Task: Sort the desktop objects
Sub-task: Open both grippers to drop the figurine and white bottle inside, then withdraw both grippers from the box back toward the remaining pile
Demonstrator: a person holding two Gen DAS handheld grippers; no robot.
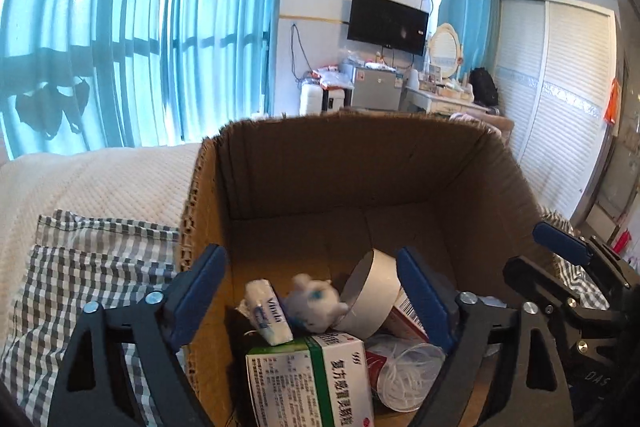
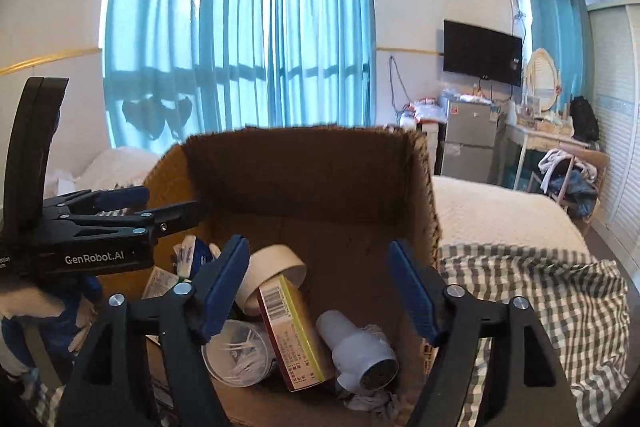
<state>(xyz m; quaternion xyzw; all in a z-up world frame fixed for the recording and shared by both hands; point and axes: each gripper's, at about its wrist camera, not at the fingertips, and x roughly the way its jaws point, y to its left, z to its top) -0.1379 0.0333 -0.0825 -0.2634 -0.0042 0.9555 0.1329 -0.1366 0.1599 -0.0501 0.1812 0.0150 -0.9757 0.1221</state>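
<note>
- The cardboard box (image 1: 360,179) rests on the bed's checked cloth (image 1: 92,267) and already holds the sorted items: tape roll (image 1: 370,301), medicine box (image 1: 316,383), tissue pack (image 1: 268,311), small plush (image 1: 316,301); sorting looks mostly done.
- Left hand-held gripper (image 1: 316,307): spread wide, empty, above the box.
- Right hand-held gripper (image 2: 320,291): likewise spread, empty; white bottle (image 2: 356,351) at its 6 o'clock.

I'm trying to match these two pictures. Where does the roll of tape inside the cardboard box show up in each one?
Left wrist view: the roll of tape leans in the lower middle of the box, just left of the gripper's right-hand finger.
Right wrist view: the roll of tape lies lower left of centre, beside the left-hand finger.
Shared landmark: the cardboard box, with the wall television behind.
</note>
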